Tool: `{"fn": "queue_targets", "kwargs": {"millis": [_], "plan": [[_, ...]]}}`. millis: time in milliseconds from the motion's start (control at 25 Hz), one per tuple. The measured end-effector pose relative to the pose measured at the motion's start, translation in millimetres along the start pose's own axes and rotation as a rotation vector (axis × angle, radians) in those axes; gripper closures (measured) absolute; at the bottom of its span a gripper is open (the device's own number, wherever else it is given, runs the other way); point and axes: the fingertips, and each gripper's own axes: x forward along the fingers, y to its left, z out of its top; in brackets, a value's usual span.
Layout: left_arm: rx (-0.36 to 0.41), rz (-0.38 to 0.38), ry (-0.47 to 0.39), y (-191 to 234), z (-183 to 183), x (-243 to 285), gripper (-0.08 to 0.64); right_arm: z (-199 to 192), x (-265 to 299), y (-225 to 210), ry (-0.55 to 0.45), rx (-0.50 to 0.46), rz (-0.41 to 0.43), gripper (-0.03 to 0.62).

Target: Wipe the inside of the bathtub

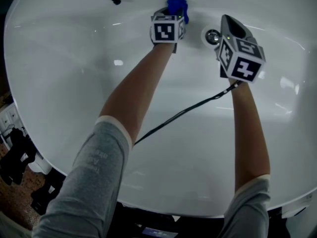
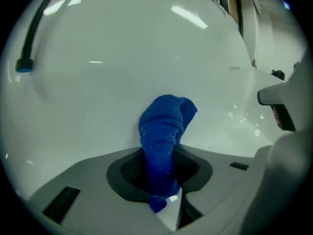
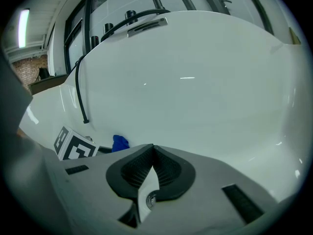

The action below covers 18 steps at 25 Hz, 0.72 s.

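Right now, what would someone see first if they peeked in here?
The bright blue cloth stands out most, pinched in the left tool and held up to the white bathtub wall. Next comes the shiny round drain, close beside the right tool, which is shut and holds nothing.

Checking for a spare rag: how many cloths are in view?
1: a blue cloth, clamped in the left gripper at the bathtub wall. The right gripper holds nothing; another could lie hidden under the arms.
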Motion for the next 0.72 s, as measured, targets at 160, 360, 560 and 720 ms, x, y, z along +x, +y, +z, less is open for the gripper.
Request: {"fn": "queue_targets", "kwargs": {"millis": [160,360,560,720], "plan": [[0.024,-0.097,0.079,-33.1,-11.5,16.4,0.439,-2.3,-0.6,-6.7,0.007,-0.003,-0.011,0.583],[0.002,-0.112,0.181,-18.1,-31.1,15.2,0.439,-2.6,-3.6,-8.4,0.016,-0.008,-0.022,0.583],[-0.063,-0.008,0.173,48.5,-43.5,-5.3,0.439,-5.8,-6.3,-8.3,0.02,0.0,-0.021,0.583],[-0.107,0.028,0.198,73.9,-53.6,-16.5,0.439,-10.8,-6.5,-10.0,0.019,0.022,-0.03,0.583]]}}
